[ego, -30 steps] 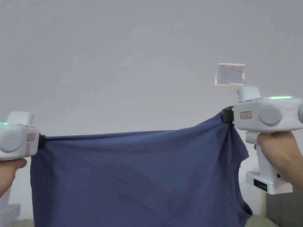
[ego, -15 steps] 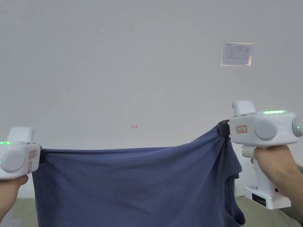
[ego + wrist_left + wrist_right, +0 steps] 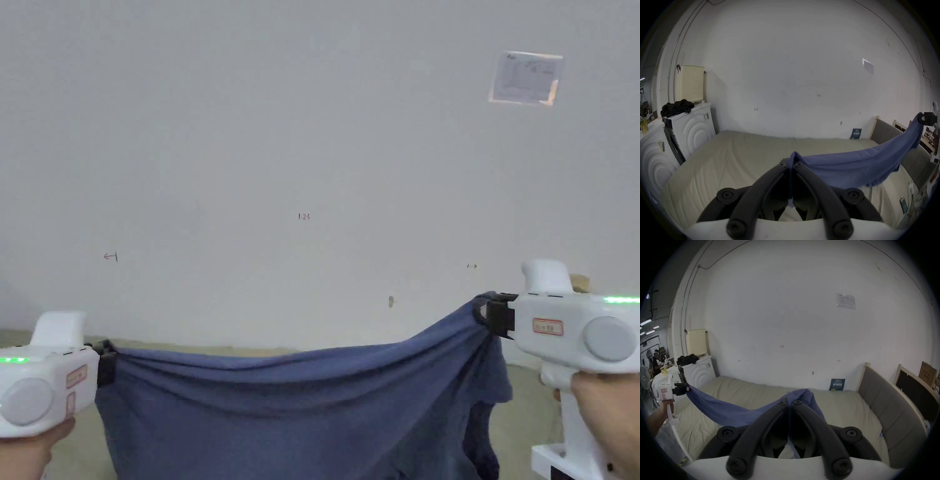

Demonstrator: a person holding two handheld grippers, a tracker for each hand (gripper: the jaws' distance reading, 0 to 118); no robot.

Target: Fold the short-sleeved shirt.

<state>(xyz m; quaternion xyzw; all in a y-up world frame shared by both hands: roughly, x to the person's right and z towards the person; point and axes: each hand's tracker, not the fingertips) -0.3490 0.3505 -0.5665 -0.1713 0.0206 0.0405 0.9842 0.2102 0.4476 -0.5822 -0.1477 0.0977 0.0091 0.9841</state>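
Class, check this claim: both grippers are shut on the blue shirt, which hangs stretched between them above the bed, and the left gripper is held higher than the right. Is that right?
One detail is wrong. In the head view the right gripper is held higher than the left gripper, not lower. The rest stands: both are shut on the blue shirt, which hangs stretched between them above the bed.

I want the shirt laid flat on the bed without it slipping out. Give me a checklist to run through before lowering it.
1. Left tongs clamped on the shirt: ok, cloth pinched between shut jaws.
2. Right tongs clamped on it: ok.
3. Top edge taut: not ok, it sags between the two.
4. Both ends level: not ok, the right end is higher.
5. Shirt hanging flat: not ok, bunched near the right tongs.
6. Bed free under the shirt: ok where visible.
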